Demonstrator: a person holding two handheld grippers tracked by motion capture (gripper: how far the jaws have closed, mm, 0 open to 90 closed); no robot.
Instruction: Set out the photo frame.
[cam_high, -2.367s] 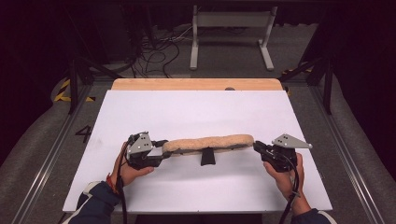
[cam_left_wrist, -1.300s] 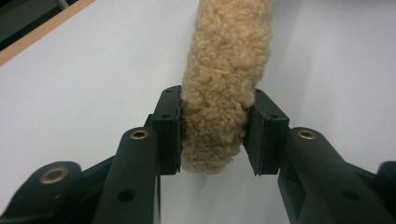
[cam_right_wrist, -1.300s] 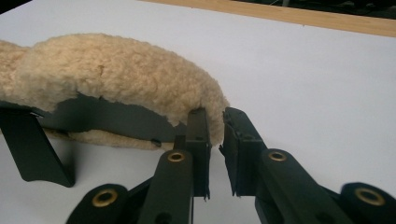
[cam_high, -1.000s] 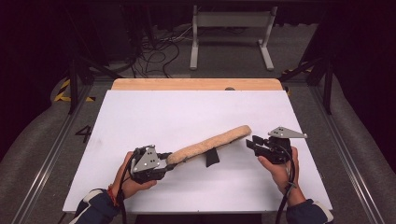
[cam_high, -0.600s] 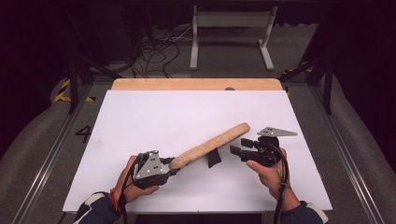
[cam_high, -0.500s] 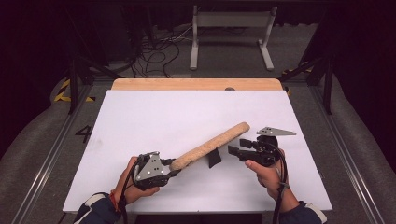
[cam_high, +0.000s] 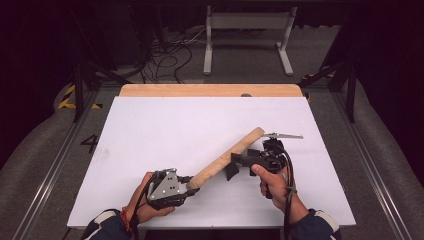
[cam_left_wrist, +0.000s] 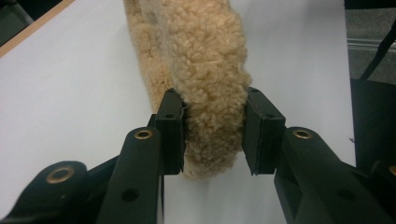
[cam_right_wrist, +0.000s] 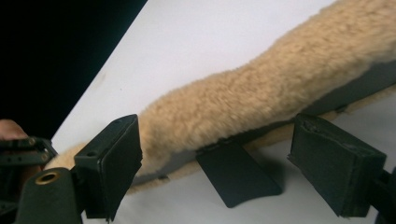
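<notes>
**Left gripper clamps fleece pad end, right gripper lines up on black tab**

Fleece pad (cam_high: 227, 156), a long tan sleeve, lies diagonal on the white table (cam_high: 150, 125), one end toward the near edge left of centre, the other toward the right-centre. A black tab (cam_high: 231, 170) sticks out from under its middle, on the near side.

Left gripper (cam_high: 187, 186): jaws closed on the near end of the pad, fleece squeezed between the pads (cam_left_wrist: 170, 130). Grip is right at the tip, not much material inside.

Right gripper (cam_high: 235, 162): jaws wide apart, holding nothing. In the right gripper view the tab (cam_right_wrist: 238, 175) sits between the open jaws and the pad (cam_right_wrist: 261, 98) runs across behind them. Looks like a reach for the tab.

Risks:
- Left grip is on the very end; fleece compresses and could slip out if the right side pulls.
- Right jaws could close on fleece as well as the tab, or miss the tab, since it lies flat on the table just under the pad.
- Tugging the tab could swing the whole pad around the left grip.

Versus the earliest frame: the pad lay nearly parallel to the near edge, with the right gripper at its far right end. Now the pad is angled, the left gripper sits closer to the near edge, and the right gripper has moved in to the pad's middle.
</notes>
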